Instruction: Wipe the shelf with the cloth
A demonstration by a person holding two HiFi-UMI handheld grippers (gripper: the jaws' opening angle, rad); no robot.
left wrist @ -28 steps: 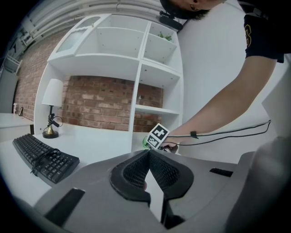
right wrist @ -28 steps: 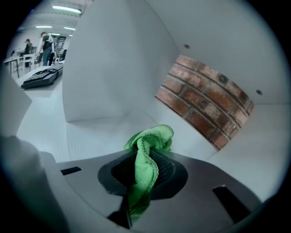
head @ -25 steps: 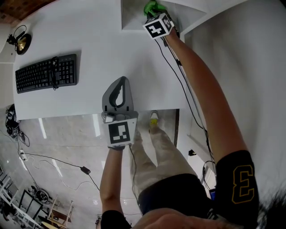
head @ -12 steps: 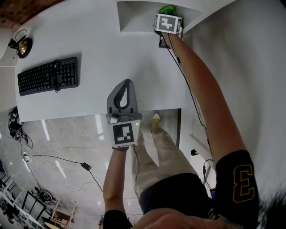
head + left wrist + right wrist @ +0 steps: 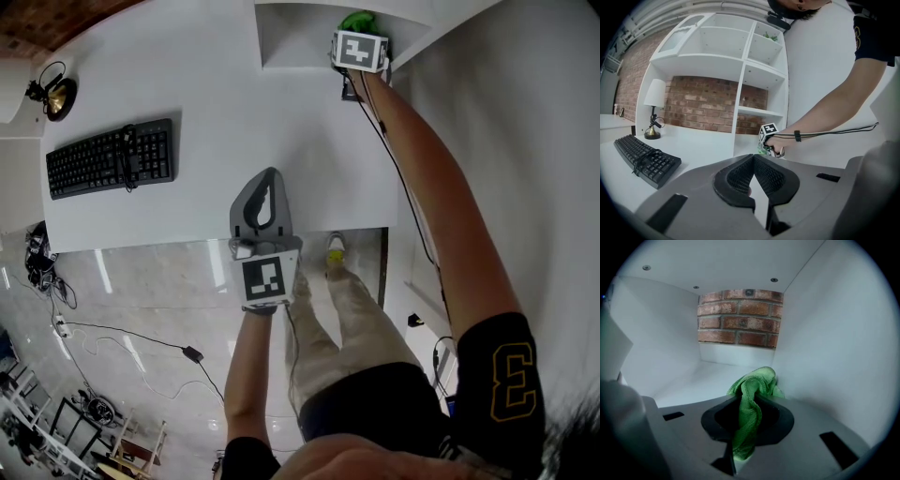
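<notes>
Wipe stroke | right claw (image 5: 749, 398) pinching cloth (image 5: 757, 379), now swept right into shelf (image 5: 689, 380) corner | left claw (image 5: 753, 164) closed, empty

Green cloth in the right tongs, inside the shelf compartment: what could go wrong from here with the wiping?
1. The green cloth is bunched into a narrow twist in the right tongs. Little of it pokes out, so bare plastic may scrape the shelf floor instead of wiping it.
2. The cloth sits close to the side wall, so a sideways stroke could knock the tongs against it.
</notes>
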